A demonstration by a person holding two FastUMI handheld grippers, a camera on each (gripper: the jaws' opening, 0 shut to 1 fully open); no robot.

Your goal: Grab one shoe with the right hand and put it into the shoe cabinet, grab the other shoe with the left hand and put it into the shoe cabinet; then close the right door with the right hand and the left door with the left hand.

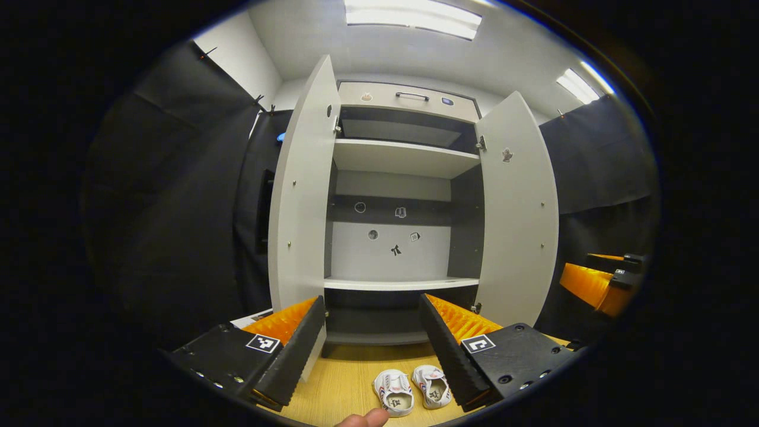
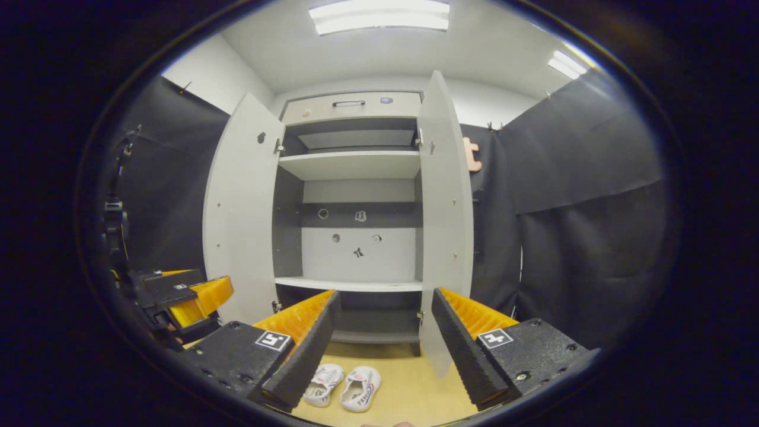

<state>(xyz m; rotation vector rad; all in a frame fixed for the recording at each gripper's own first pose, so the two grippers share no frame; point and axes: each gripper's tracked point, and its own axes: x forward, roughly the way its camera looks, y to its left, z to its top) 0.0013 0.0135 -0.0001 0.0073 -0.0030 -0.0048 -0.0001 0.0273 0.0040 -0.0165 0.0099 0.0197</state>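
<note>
Two small white shoes lie side by side on the wooden floor in front of the open shoe cabinet (image 1: 391, 237), toes pointing toward it. In the left gripper view the left shoe (image 1: 394, 392) sits low in the gap between the fingers, nearer the right one, while the right shoe (image 1: 433, 385) lies just beside that finger's inner edge; neither is touched. The left gripper (image 1: 373, 341) is held above them with its fingers spread wide and nothing between them. A fingertip (image 1: 364, 419) of the person shows at the bottom edge, close to the left shoe.

In the right gripper view the pair lies below the gap of the right gripper (image 2: 382, 338), shifted toward its left finger, which partly covers the left shoe (image 2: 323, 385); the right shoe (image 2: 360, 388) lies clear in the gap. These fingers also stand wide apart, holding nothing.

Both cabinet doors, the left door (image 1: 302, 196) and the right door (image 1: 519, 207), are swung open. White shelves (image 1: 400, 157) span the inside, and small stickers dot the back wall. Each view catches the other gripper off to the side.
</note>
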